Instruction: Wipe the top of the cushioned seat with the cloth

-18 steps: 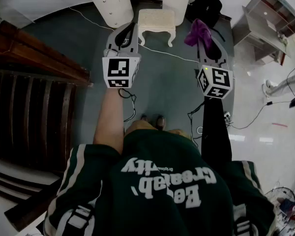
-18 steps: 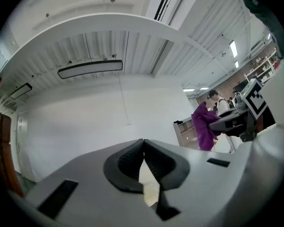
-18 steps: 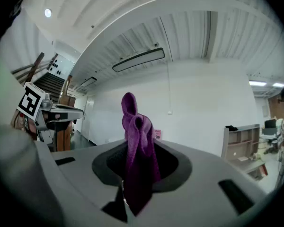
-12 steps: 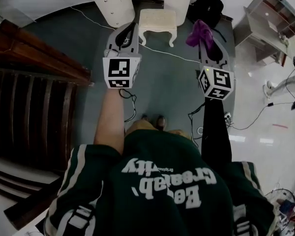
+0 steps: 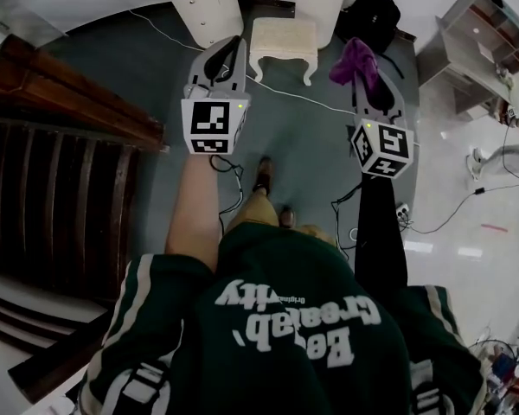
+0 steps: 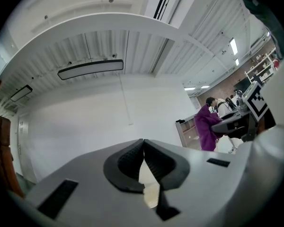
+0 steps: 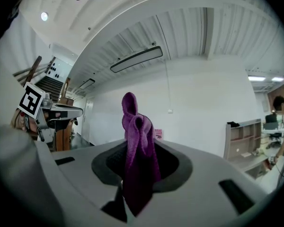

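Note:
The cushioned seat (image 5: 283, 38), a small cream stool with curved legs, stands on the grey floor ahead of me in the head view. My right gripper (image 5: 363, 66) is shut on a purple cloth (image 5: 353, 59), which bunches up past its tips and hangs right of the stool. In the right gripper view the cloth (image 7: 137, 150) stands pinched between the dark pads, pointing at a white wall. My left gripper (image 5: 227, 52) is held up just left of the stool; its pads (image 6: 130, 163) meet at the tips with nothing between them.
A white cabinet (image 5: 204, 9) and a black backpack (image 5: 371, 12) flank the stool at the back. A dark wooden staircase (image 5: 60, 162) fills the left. Cables (image 5: 329, 104) run over the floor. Shelving (image 5: 471, 37) stands at the right. My foot (image 5: 262, 174) is forward.
I have stepped forward, one foot now ahead; the stool and room have shifted slightly down and right. Both grippers keep their pose, the cloth still held.

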### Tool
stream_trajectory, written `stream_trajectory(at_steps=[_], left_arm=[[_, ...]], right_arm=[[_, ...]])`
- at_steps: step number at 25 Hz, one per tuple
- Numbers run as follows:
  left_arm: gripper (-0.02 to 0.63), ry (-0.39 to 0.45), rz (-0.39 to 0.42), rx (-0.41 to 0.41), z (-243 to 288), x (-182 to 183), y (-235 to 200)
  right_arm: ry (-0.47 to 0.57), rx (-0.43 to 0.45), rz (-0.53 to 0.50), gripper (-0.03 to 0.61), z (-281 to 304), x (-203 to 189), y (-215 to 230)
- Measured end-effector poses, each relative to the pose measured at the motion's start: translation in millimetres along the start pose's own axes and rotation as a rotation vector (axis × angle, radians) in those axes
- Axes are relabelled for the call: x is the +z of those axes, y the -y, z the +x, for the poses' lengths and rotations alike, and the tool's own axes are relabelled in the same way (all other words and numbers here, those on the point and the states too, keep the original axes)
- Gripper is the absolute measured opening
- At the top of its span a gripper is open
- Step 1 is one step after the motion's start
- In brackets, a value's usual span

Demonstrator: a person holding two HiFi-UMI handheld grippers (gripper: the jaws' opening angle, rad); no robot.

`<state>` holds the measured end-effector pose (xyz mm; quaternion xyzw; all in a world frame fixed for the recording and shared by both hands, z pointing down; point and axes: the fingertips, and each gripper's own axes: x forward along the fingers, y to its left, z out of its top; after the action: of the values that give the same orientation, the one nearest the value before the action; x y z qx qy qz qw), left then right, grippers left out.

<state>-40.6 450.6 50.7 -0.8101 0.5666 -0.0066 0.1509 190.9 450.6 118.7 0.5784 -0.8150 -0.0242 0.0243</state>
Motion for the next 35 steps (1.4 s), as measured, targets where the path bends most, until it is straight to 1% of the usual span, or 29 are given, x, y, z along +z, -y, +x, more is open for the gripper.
stream_trajectory(at_steps=[5, 11, 14, 18, 23, 27, 30, 35], left_arm=[[0.017, -0.009, -0.010, 0.000, 28.9, -21.1, -20.1], [0.017, -0.001, -0.017, -0.016, 89.8, -42.5, -49.3], [0.017, 0.000, -0.014, -0.029, 123.8, -49.1, -70.4], [0.017, -0.003, -0.028, -0.042, 164.5, -60.4, -104.8], [0.017, -0.003, -0.048, -0.065, 204.8, -83.6, -134.5], [0.017, -0.024, -0.055, -0.089, 226.7, -103.5, -151.1], [0.017, -0.032, -0.067, -0.092, 236.9, -115.6, -161.8], [0.017, -0.031, -0.071, -0.087, 252.3, -127.0, -175.2]], right_arm=[[-0.016, -0.002, -0.004, 0.110, 37.0, -7.4, 1.4], [-0.027, -0.030, -0.001, 0.110, 102.2, -8.4, 17.9], [-0.039, -0.035, -0.016, 0.110, 141.4, -3.1, 22.6], [-0.051, -0.053, -0.035, 0.112, 189.0, 6.6, 26.5], [-0.068, -0.080, -0.045, 0.112, 233.1, 1.6, 26.0], [-0.088, -0.101, -0.067, 0.114, 257.5, -2.1, 25.4], [-0.104, -0.113, -0.060, 0.114, 271.8, -6.9, 28.9], [-0.098, -0.103, -0.062, 0.115, 297.7, -8.6, 28.9]])
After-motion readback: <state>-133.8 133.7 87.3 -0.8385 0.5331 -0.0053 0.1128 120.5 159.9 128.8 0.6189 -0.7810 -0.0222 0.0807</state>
